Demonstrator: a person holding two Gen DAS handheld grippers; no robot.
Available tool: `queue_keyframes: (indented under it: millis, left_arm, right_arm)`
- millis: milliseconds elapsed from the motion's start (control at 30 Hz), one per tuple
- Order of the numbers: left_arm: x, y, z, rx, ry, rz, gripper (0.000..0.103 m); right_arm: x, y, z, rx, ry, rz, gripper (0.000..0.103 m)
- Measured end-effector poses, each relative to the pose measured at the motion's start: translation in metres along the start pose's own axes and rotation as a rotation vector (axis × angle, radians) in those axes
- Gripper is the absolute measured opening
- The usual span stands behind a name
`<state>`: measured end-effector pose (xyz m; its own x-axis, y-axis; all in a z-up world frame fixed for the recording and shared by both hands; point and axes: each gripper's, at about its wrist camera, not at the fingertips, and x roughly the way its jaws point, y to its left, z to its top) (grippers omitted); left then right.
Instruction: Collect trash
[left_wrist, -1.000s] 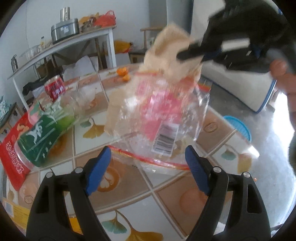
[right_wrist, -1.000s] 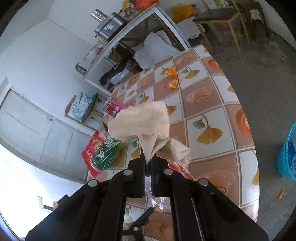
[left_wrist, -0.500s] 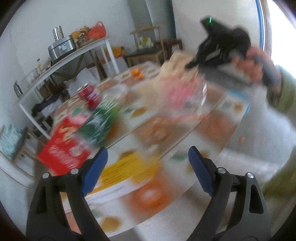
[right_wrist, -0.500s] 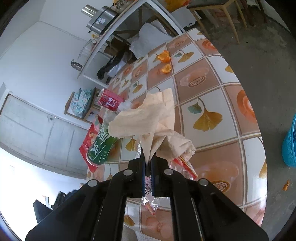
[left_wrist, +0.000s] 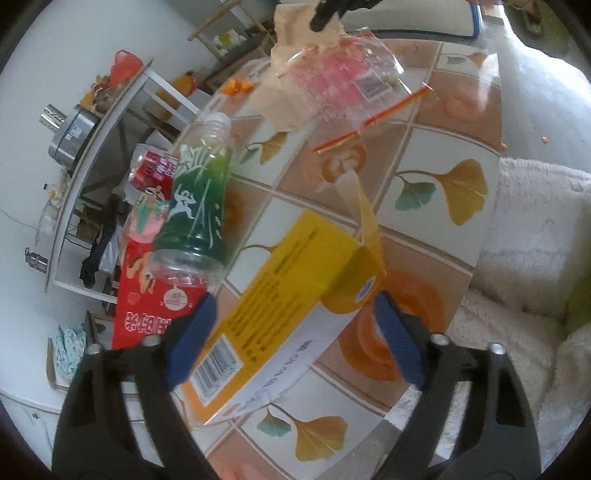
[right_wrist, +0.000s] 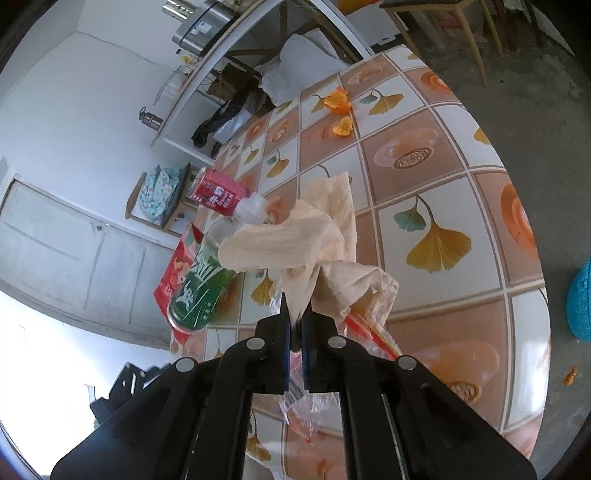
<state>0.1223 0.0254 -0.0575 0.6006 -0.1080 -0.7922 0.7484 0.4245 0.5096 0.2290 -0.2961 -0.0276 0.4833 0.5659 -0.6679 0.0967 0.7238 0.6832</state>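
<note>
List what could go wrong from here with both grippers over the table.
1. The right gripper pinches only a corner of the crumpled paper and clear plastic bag; the loose bundle could slip out.
2. The left gripper is closing around the yellow box, whose end flap hangs open; it may crush or twist.
3. The green bottle lies right beside the box and could be knocked into a roll.

Walls: white, plain | Floor (right_wrist: 524, 92): grey concrete | Furniture: white shelf unit (right_wrist: 229, 62) set against wall; wooden chair (right_wrist: 443, 33) seen behind ginkgo-patterned tiled counter (right_wrist: 436, 177) | Light: daylight admitted, lower left
</note>
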Motion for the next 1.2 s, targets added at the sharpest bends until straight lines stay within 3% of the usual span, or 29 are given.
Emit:
queue_keyframes:
  millis: [100, 233, 333, 400, 533, 667, 900, 1000, 1100, 1200]
  left_arm:
    - [-0.002, 0.0, 0.001, -0.038, 0.012, 0.028, 0.073]
    - [-0.01, 0.003, 0.005, -0.116, 0.014, 0.03, 0.061]
    - [-0.014, 0.005, 0.006, -0.173, 0.02, 0.023, 0.054]
    - [-0.015, 0.004, 0.007, -0.198, 0.029, 0.036, 0.052]
    - [-0.018, 0.004, 0.011, -0.244, 0.038, 0.037, 0.036]
    - [-0.023, 0.007, 0.011, -0.302, 0.026, 0.024, 0.035]
    - [-0.035, 0.039, 0.003, -0.546, -0.031, -0.071, 0.032]
    - [-0.039, 0.06, -0.006, -0.736, -0.088, -0.171, 0.031]
    - [-0.032, 0.069, -0.016, -0.905, -0.139, -0.311, 0.03]
    - [-0.022, 0.068, -0.02, -1.009, -0.171, -0.38, 0.03]
  right_arm:
    - [0.008, -0.005, 0.01, 0.013, 0.003, -0.016, 0.01]
    - [0.004, -0.009, 0.021, 0.02, -0.033, -0.103, 0.052]
    - [-0.01, 0.003, 0.022, -0.066, -0.097, -0.216, 0.061]
    - [-0.023, 0.01, 0.021, -0.108, -0.14, -0.282, 0.062]
    - [-0.049, 0.013, 0.016, -0.121, -0.203, -0.319, 0.062]
    - [-0.078, 0.008, 0.002, -0.082, -0.237, -0.281, 0.062]
    - [-0.095, -0.031, -0.031, 0.107, -0.14, -0.042, 0.063]
    - [-0.072, -0.043, -0.045, 0.175, -0.045, 0.027, 0.063]
    - [-0.044, -0.052, -0.058, 0.244, 0.024, 0.033, 0.063]
    - [-0.025, -0.063, -0.068, 0.33, 0.058, 0.066, 0.063]
